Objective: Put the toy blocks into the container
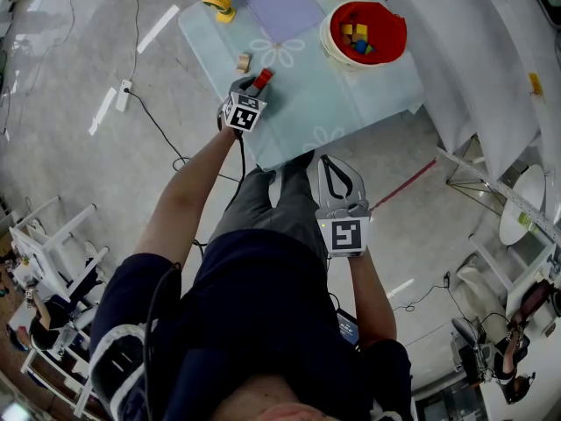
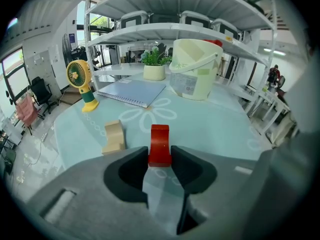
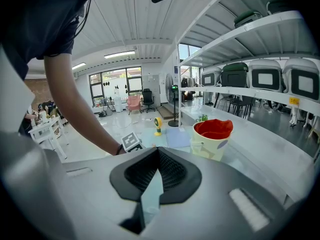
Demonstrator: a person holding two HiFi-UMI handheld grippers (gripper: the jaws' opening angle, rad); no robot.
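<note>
Two left gripper (image 2: 160, 155) fingers (image 2: 131, 170) tight on smooth red arched block (image 2: 160, 140); right gripper (image 3: 159, 156) fingers (image 3: 176, 172) together.

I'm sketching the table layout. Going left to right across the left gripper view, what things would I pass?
Yellow fan → wooden block → red block → cream container. Notebook and potted plant overlap these, so omitted.
</note>
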